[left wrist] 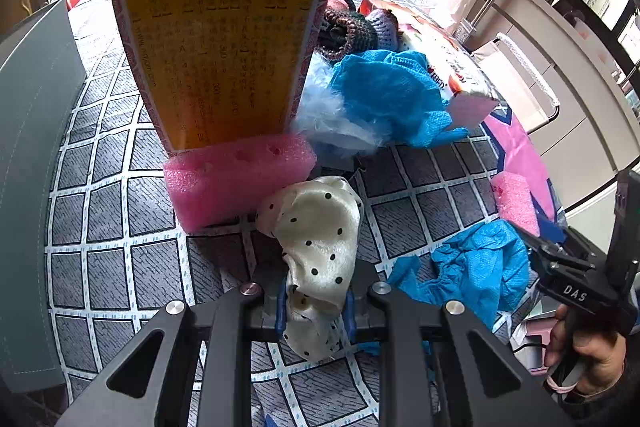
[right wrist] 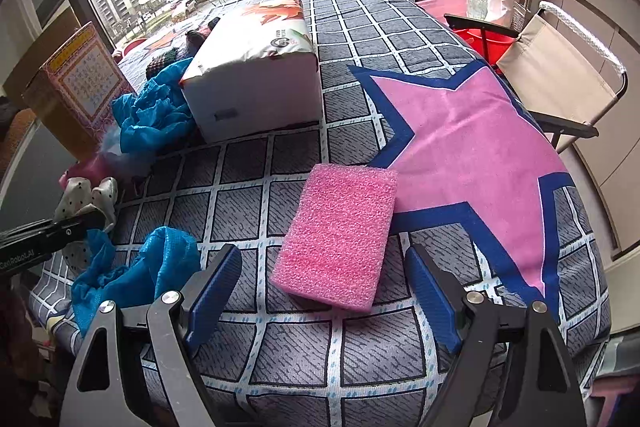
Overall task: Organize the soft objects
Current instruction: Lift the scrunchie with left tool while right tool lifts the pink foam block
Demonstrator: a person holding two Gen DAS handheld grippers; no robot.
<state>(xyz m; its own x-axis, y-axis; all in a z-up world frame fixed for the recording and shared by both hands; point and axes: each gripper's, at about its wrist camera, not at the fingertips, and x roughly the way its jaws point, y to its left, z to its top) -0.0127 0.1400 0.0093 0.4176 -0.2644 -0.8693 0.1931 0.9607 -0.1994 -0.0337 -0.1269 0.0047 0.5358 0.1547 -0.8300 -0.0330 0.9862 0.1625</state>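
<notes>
On the grid-patterned tablecloth (right wrist: 304,343), the left gripper (left wrist: 316,301) has its jaws clamped on a cream polka-dot satin cloth (left wrist: 316,227), the blue pads pinching its lower folds while the rest of it bunches up ahead of the fingers. Just beyond it a pink foam block (left wrist: 240,179) sits against the foot of a red and yellow printed box (left wrist: 216,39), with a crumpled blue non-woven cover (left wrist: 392,95) and a pale fluffy piece (left wrist: 328,119) heaped to the right of the box. The right gripper (right wrist: 320,301) stands wide open over the table's near edge, its pads either side of a second pink foam pad (right wrist: 340,235) that lies flat and free, partly on the pink star print (right wrist: 472,139); no pad touches it. Another blue cover (right wrist: 136,275) lies loose just left of that gripper. The step in hand looks like gathering: the left has secured the satin cloth and the right is lining up on the foam pad. The next move likely calls for the right gripper to drop lower and close across the pad's narrow width, gently, since foam squashes, while the left carries its cloth toward the heap by the box.
</notes>
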